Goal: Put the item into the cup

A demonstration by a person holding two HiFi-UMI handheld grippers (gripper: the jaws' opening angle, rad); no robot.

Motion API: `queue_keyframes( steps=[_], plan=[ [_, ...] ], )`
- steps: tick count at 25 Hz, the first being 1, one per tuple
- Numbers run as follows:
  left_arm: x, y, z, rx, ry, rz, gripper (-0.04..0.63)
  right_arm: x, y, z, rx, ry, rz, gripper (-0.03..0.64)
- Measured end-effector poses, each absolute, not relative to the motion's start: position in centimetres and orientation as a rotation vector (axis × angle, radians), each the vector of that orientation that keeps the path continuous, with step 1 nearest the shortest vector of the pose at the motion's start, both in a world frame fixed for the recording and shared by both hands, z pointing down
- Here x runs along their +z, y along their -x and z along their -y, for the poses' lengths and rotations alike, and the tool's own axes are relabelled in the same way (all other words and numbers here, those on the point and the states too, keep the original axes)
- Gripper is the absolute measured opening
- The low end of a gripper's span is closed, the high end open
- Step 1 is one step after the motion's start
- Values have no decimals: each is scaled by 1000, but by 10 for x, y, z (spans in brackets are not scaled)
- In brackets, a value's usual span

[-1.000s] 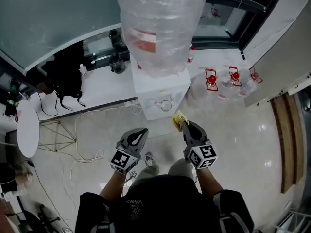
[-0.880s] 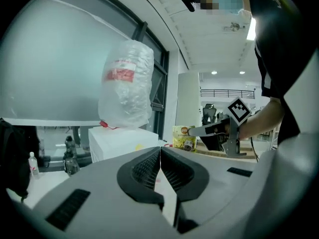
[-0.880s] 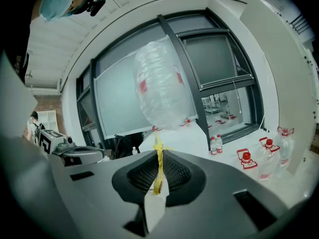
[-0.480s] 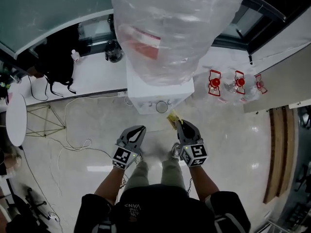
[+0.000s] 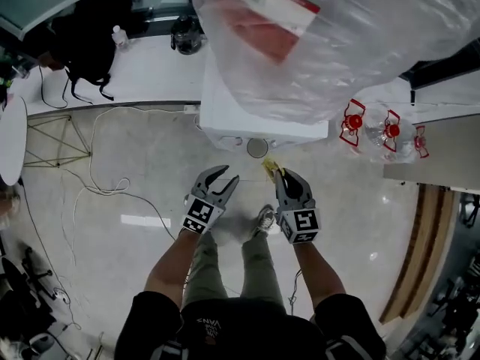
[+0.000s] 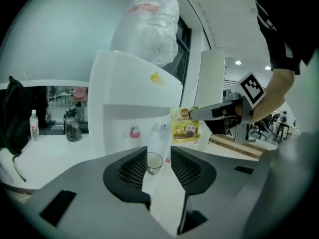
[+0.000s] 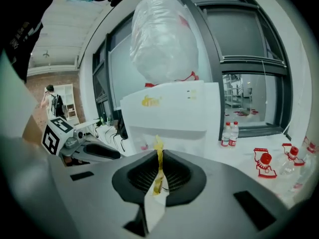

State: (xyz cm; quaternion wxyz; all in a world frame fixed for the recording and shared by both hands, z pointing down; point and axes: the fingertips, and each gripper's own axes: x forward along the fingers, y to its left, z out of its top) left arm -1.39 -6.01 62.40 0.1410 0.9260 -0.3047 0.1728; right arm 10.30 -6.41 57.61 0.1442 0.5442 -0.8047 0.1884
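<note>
A clear cup (image 5: pixel 257 148) stands in the white water dispenser's (image 5: pixel 232 107) tap bay. My right gripper (image 5: pixel 282 175) is shut on a yellow snack sachet (image 5: pixel 269 166), which hangs just right of the cup. In the right gripper view the sachet (image 7: pixel 158 169) is pinched edge-on between the pads. My left gripper (image 5: pixel 227 175) is a little to the left of the cup; its jaws are opening and nothing is between them. Through the left gripper's (image 6: pixel 158 156) gap I see the cup (image 6: pixel 154 162), with the sachet (image 6: pixel 185 126) above and right of it.
A large plastic-wrapped water bottle (image 5: pixel 337 36) sits on the dispenser and overhangs it. Red-capped bottles (image 5: pixel 367 130) stand on the floor at the right. Cables (image 5: pixel 82 193) trail across the floor on the left. A black bag (image 5: pixel 82 43) rests on the white counter behind.
Both grippers have come closer to the dispenser and the cup. The left jaws, shut before, now stand apart. The right gripper still holds the sachet.
</note>
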Motion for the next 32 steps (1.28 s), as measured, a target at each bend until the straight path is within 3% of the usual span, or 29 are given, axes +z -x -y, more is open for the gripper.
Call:
queue_keyframes(
  steps=[19, 32],
  plan=[
    [743, -32, 92, 732, -2776, 644, 231, 688, -78, 120, 334, -1349, 2289, 52],
    [784, -51, 114, 760, -2767, 628, 250, 720, -76, 138, 263, -1244, 2282, 52]
  ],
)
